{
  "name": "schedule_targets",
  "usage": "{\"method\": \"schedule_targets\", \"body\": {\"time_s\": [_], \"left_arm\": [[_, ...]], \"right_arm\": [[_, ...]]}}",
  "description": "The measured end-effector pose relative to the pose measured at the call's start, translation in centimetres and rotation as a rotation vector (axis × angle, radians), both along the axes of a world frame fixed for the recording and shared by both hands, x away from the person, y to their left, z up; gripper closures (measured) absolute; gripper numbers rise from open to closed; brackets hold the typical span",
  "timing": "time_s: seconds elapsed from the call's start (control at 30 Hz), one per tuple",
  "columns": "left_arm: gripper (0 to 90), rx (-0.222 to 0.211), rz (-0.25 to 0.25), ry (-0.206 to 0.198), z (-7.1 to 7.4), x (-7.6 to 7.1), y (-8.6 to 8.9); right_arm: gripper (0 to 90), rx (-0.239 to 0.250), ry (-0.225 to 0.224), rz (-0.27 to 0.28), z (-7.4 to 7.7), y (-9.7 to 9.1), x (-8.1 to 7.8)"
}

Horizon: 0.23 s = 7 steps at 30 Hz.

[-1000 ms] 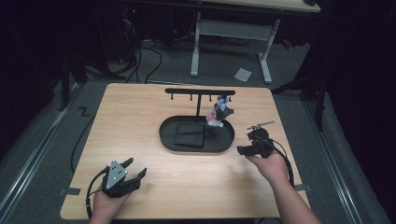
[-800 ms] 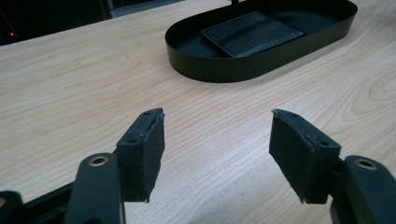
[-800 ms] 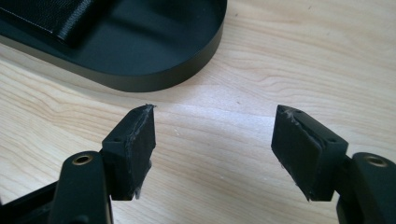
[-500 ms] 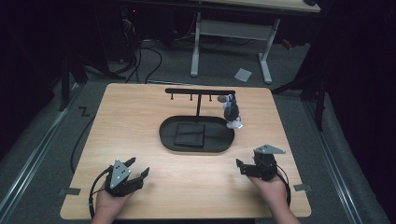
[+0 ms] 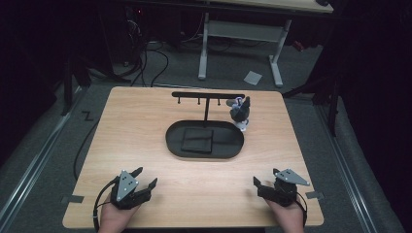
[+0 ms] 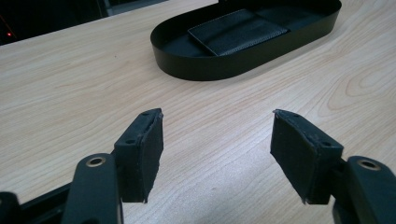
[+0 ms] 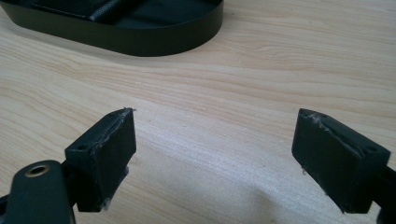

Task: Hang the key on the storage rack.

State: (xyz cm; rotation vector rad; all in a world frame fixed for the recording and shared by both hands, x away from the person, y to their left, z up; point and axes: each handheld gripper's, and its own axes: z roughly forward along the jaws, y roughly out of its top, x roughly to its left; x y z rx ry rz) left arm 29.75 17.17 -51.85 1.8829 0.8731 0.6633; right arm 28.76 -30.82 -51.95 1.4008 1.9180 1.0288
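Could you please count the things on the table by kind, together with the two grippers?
Grippers: 2, left gripper and right gripper
Black oval tray: 1
Black wallet: 1
Black hook stand: 1
Key bunch hanging from it: 1
Total: 6

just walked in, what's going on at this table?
A person holds tongs in each hand at the near edge of the table. A small keychain-like item hangs from the right end of the black hook stand, above the oval tray that holds a dark wallet. The right tongs, jaws just opened and empty, sit near the right corner. The left tongs are open and empty too.
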Motion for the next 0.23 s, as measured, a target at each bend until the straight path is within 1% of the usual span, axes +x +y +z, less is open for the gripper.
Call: {"method": "schedule_targets", "body": {"time_s": [0.07, 0.13, 0.23], "left_arm": [[35.0, -0.007, -0.005, -0.003, 0.08, 0.14, -0.04], [35.0, -0.004, -0.017, -0.003, 0.01, 0.46, -0.19], [34.9, 0.003, -0.032, 0.0, -0.09, 0.71, -0.35]], "right_arm": [[13.9, 0.001, 0.002, 0.0, -0.13, 0.09, -0.12], [13.9, -0.009, 0.012, -0.004, -0.22, 0.3, -0.34], [13.9, -0.027, 0.008, -0.001, -0.2, 0.4, -0.47]]}}
